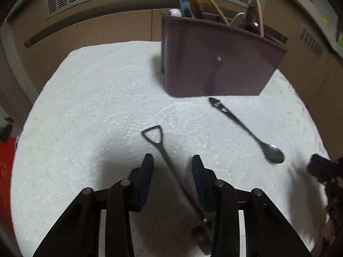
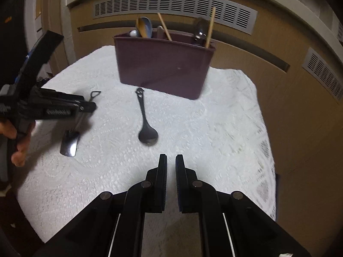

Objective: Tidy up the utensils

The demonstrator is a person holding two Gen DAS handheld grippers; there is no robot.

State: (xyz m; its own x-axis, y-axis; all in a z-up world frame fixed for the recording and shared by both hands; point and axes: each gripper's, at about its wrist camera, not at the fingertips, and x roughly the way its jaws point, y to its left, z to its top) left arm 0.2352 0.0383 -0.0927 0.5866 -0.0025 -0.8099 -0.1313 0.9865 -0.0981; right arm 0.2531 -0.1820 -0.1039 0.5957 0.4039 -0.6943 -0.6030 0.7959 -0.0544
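A dark shovel-shaped spoon (image 1: pixel 165 156) lies on the white cloth (image 1: pixel 96 107), its loop handle pointing away. My left gripper (image 1: pixel 172 160) hangs low over it, open. The spoon's shaft runs between the pads without either one touching it. From the right wrist view the left gripper (image 2: pixel 88 105) covers the shaft, and only the shovel blade (image 2: pixel 69 143) and the loop show. A dark long-handled spoon (image 1: pixel 246 128) (image 2: pixel 143 115) lies in front of the purple caddy (image 1: pixel 214 64) (image 2: pixel 163 64). My right gripper (image 2: pixel 171 160) hovers over bare cloth, its jaws a narrow gap apart with nothing between them.
The caddy holds several utensils: wooden spoons, chopsticks and a dark ladle (image 2: pixel 200 31). A brown wall with vent grilles (image 2: pixel 171 4) stands close behind the table. The cloth's right edge (image 2: pixel 265 128) drops off. A hand (image 2: pixel 19 145) grips the left tool.
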